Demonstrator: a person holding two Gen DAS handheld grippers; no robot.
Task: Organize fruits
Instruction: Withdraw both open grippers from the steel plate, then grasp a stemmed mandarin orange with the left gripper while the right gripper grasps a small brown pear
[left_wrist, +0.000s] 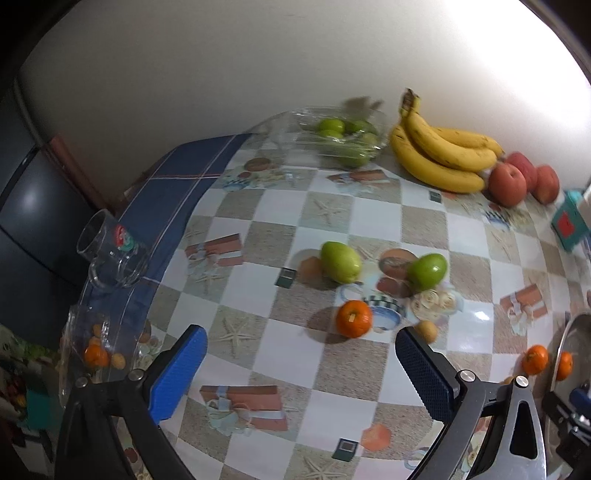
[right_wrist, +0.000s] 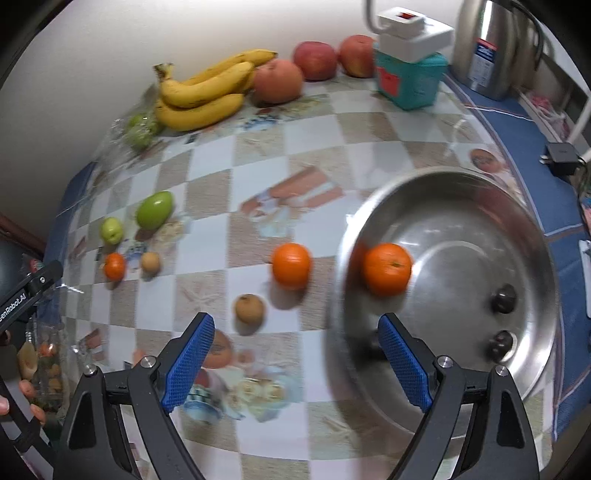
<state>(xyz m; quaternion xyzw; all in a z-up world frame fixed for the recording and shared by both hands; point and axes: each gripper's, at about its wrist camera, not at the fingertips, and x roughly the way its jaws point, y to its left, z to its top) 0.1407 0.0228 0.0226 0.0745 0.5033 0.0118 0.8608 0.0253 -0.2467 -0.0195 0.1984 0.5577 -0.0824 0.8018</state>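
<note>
My left gripper (left_wrist: 303, 369) hangs open over the checked tablecloth, nothing between its blue pads. Just beyond it lie an orange (left_wrist: 353, 318), a small brown fruit (left_wrist: 426, 330) and two green fruits (left_wrist: 340, 260) (left_wrist: 427, 271). My right gripper (right_wrist: 299, 363) is open and empty too, above the table beside the steel bowl (right_wrist: 546, 258). One orange (right_wrist: 386, 269) sits inside the bowl. Another orange (right_wrist: 291, 269) and a brown fruit (right_wrist: 250, 308) lie on the cloth just left of the bowl. Bananas (right_wrist: 203, 92) and red apples (right_wrist: 277, 81) rest against the wall.
A bag of green fruits (left_wrist: 347, 138) lies at the back left. A glass mug (left_wrist: 110, 254) and a clear plastic box (left_wrist: 96, 350) holding small fruits stand at the left edge. A teal box (right_wrist: 406, 81) and a steel kettle (right_wrist: 487, 48) stand at the back right.
</note>
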